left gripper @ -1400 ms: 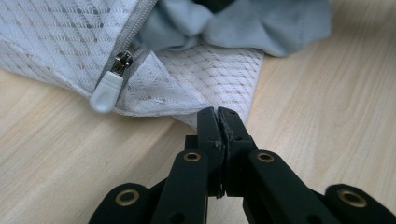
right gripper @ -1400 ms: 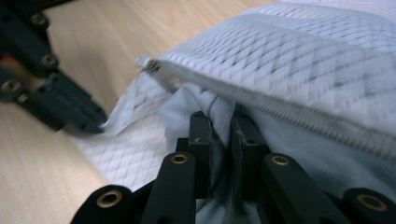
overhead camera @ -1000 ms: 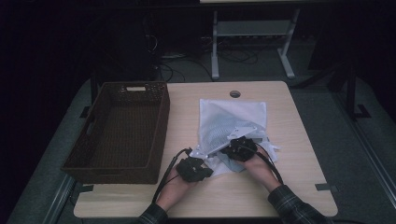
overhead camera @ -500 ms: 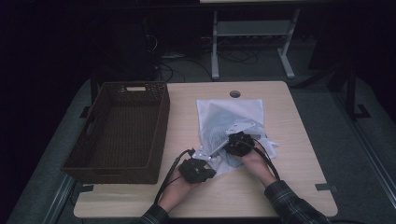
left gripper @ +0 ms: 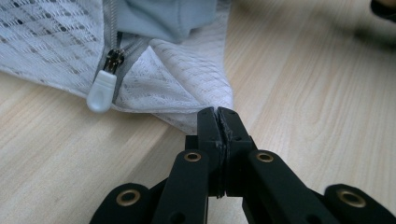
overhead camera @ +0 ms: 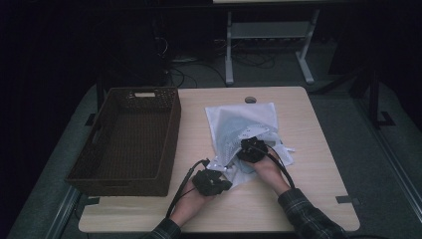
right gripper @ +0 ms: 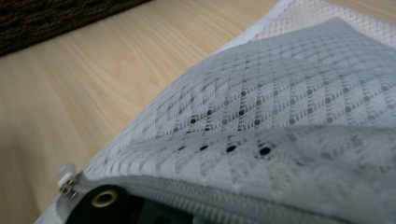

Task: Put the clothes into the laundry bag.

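White mesh laundry bag (overhead camera: 244, 130) lies on the wooden worktop (overhead camera: 308, 194), right of centre, just right of the dark woven basket (overhead camera: 130, 139). Bag and basket stand apart, a strip of bare wood between them. Something pale blue-grey sits inside the bag, visible through the mesh and at the open zip in the left gripper view.

Left gripper (overhead camera: 211, 180) sits at the bag's near-left corner. In the left gripper view (left gripper: 217, 122) its two black fingers are pressed together, with the corner of the mesh (left gripper: 187, 98) pinched between their tips. Fully closed on the fabric. White zipper pull (left gripper: 101, 91) hangs just left of the pinch, lying on the mesh near the wood; the zip above it gapes open.

Right gripper (overhead camera: 253, 149) rests on the near edge of the bag, at the opening, beside loose white folds. In the right gripper view the mesh (right gripper: 289, 107) drapes over the camera; the zip tape runs across the bottom and one brass rivet of a finger (right gripper: 104, 198) shows under it. The fingers have just been easing wider. Fingertips hidden by fabric: cannot tell how far apart they stand, or whether they grip the cloth. A small zip end stop (right gripper: 68, 183) shows at lower left.

Both hands come in from the near edge, plaid sleeve (overhead camera: 308, 219) on the right.
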Available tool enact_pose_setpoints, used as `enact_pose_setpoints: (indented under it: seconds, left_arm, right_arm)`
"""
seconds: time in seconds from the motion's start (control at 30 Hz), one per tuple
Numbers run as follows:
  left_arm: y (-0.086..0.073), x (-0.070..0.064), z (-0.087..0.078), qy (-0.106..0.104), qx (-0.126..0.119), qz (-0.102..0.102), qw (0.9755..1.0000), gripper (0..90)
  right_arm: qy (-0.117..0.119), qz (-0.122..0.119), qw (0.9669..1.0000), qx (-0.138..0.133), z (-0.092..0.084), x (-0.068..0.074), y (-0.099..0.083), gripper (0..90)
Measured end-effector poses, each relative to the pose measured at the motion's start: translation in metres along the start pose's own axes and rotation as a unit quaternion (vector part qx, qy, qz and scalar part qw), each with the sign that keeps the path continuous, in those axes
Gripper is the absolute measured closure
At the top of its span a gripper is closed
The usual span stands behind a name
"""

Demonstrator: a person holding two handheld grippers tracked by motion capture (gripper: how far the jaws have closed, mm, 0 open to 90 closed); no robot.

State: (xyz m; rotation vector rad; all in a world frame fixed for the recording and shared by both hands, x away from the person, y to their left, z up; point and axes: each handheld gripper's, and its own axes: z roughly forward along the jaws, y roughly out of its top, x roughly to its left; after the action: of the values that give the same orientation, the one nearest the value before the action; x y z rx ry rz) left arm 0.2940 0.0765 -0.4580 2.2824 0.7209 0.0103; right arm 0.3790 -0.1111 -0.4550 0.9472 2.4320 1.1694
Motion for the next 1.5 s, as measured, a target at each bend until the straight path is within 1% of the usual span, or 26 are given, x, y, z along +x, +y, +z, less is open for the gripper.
enact_pose_setpoints:
  seconds: [0.1, 0.23, 0.33, 0.5, 0.57, 0.67, 0.7, 0.8, 0.87, 0.93, 1.0, 1.03, 1.17, 1.2, 1.23, 1.27, 1.37, 1.4, 1.43, 1.5]
  left_arm:
    - [-0.001, 0.001, 0.002, 0.004, 0.003, 0.003, 1.0000, 88.9]
    - [-0.002, 0.001, 0.002, 0.004, 0.003, 0.001, 1.0000, 88.8]
    - [-0.002, 0.002, 0.003, 0.004, 0.004, 0.000, 1.0000, 88.8]
    - [-0.002, 0.002, 0.003, 0.007, 0.005, 0.001, 1.0000, 88.8]
    - [-0.003, 0.002, 0.003, 0.007, 0.005, 0.001, 1.0000, 88.7]
    - [-0.003, 0.002, 0.004, 0.007, 0.005, 0.001, 1.0000, 88.8]
    - [-0.003, 0.003, 0.004, 0.007, 0.006, 0.003, 1.0000, 88.8]
    - [-0.003, 0.003, 0.004, 0.005, 0.005, 0.000, 1.0000, 88.8]
    - [-0.003, 0.003, 0.004, 0.005, 0.006, 0.001, 1.0000, 88.8]
    - [-0.003, 0.003, 0.004, 0.005, 0.007, 0.002, 1.0000, 88.7]
    - [-0.003, 0.004, 0.004, 0.003, 0.008, 0.002, 1.0000, 88.6]
    - [-0.003, 0.004, 0.004, 0.002, 0.007, 0.000, 1.0000, 88.6]
    - [-0.003, 0.004, 0.004, 0.002, 0.008, 0.001, 1.0000, 88.6]
    - [-0.003, 0.005, 0.004, 0.002, 0.008, 0.000, 1.0000, 88.6]
    - [-0.003, 0.005, 0.004, 0.001, 0.008, 0.001, 1.0000, 88.6]
    - [-0.003, 0.005, 0.004, 0.000, 0.008, -0.001, 1.0000, 88.7]
    - [-0.003, 0.005, 0.004, 0.001, 0.006, 0.000, 1.0000, 88.7]
    - [-0.003, 0.004, 0.004, 0.001, 0.006, 0.001, 1.0000, 88.6]
    - [-0.003, 0.004, 0.004, 0.002, 0.006, 0.001, 1.0000, 88.6]
    - [-0.003, 0.004, 0.005, 0.002, 0.006, 0.001, 1.0000, 88.7]
  right_arm:
    - [0.011, 0.001, 0.9999, 0.001, -0.007, 0.000, -0.002, 72.1]
    - [0.021, -0.002, 0.9997, 0.012, -0.022, 0.002, -0.004, 63.7]
    - [0.029, 0.001, 0.9994, 0.016, -0.035, 0.002, -0.010, 61.4]
    - [0.023, 0.005, 0.9996, 0.013, -0.061, 0.001, -0.019, 56.2]
    - [0.027, 0.011, 0.9995, 0.009, -0.071, 0.001, -0.024, 54.1]
    - [0.026, 0.014, 0.9994, 0.016, -0.082, 0.001, -0.033, 50.8]
    - [0.023, 0.016, 0.9994, 0.021, -0.085, 0.001, -0.037, 49.8]
    - [0.015, 0.019, 0.9993, 0.029, -0.093, 0.000, -0.047, 45.6]
    - [0.007, 0.027, 0.9989, 0.037, -0.096, -0.002, -0.055, 42.7]
    - [0.003, 0.037, 0.9985, 0.040, -0.098, -0.005, -0.062, 40.6]
    - [-0.002, 0.042, 0.9981, 0.046, -0.098, -0.006, -0.067, 38.4]
    - [-0.008, 0.044, 0.9979, 0.047, -0.097, -0.008, -0.069, 37.3]
    - [-0.019, 0.058, 0.9971, 0.045, -0.096, -0.013, -0.070, 30.4]
    - [-0.023, 0.056, 0.9971, 0.046, -0.095, -0.014, -0.070, 28.4]
    - [-0.020, 0.061, 0.9966, 0.051, -0.094, -0.015, -0.071, 27.5]
    - [-0.019, 0.060, 0.9966, 0.054, -0.092, -0.015, -0.071, 26.6]
    - [-0.021, 0.050, 0.9967, 0.061, -0.086, -0.012, -0.071, 28.3]
    - [-0.024, 0.047, 0.9967, 0.061, -0.085, -0.011, -0.071, 30.8]
    - [-0.025, 0.043, 0.9969, 0.061, -0.084, -0.011, -0.071, 36.5]
    - [-0.030, 0.038, 0.9971, 0.058, -0.081, -0.011, -0.071, 41.5]
